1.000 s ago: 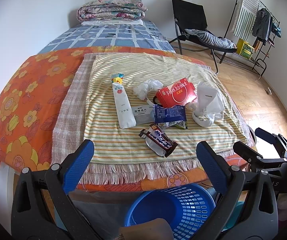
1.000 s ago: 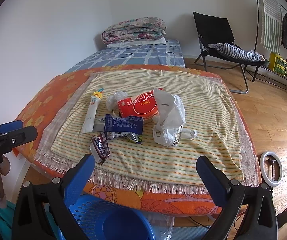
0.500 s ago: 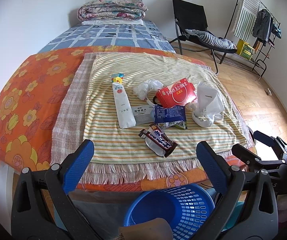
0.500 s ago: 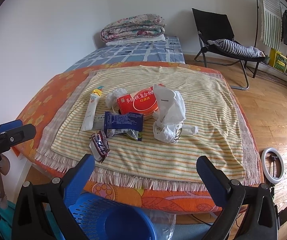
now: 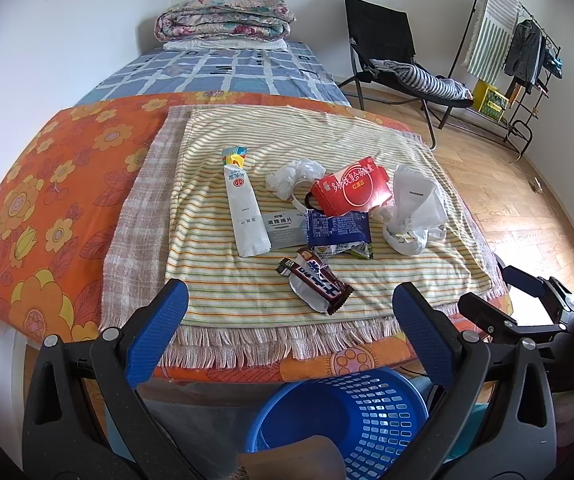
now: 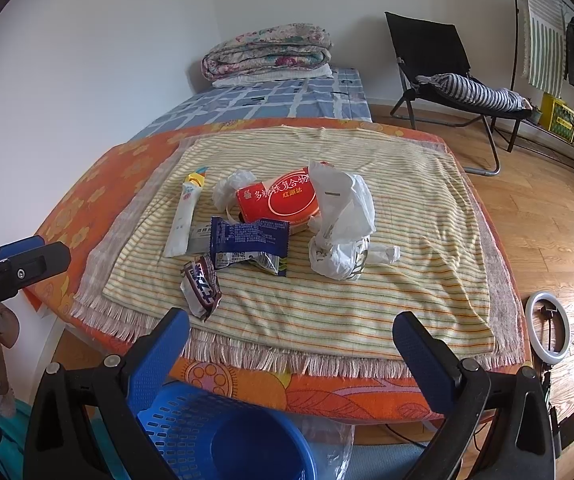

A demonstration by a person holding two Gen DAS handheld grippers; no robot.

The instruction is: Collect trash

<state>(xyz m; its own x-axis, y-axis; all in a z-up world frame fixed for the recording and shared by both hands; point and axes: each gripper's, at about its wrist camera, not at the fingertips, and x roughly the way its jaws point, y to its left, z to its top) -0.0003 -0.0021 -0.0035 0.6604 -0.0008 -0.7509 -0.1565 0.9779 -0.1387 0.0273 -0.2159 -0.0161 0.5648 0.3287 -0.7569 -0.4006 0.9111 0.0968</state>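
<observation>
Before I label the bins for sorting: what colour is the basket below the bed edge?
Blue, with a perforated wall: the basket shows best in the left wrist view.

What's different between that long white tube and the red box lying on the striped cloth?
The white tube is long, slim and lies flat, with a yellow cap end pointing away from the camera. The red box is wider, bulkier and sits tilted, propped on other litter. The tube is mostly white with small print; the box is bright red with large white characters. Both rest untouched on the striped cloth.
</observation>
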